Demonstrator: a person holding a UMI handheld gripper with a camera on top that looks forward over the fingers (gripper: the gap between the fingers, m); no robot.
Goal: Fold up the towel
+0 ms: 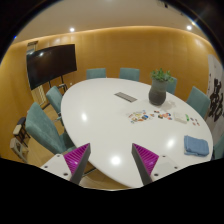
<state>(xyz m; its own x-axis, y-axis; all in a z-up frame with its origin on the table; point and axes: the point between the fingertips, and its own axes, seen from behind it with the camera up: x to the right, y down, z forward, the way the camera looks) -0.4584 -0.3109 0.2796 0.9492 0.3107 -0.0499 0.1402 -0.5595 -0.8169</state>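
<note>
The gripper (112,162) is spread wide and holds nothing, up high over the near edge of the white counter (105,125). The blue towel (196,146) lies folded small on the counter, off to the right of the fingers, well apart. Farther back sit some cards (152,117), a plant pot (158,92), chairs (45,128) and a dark screen (50,63).

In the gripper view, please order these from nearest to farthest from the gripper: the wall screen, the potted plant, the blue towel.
The gripper has its fingers open over the white table.
1. Blue towel, on the table's near right edge.
2. Potted plant, on the table's far side.
3. Wall screen, on the far left wall.
</note>
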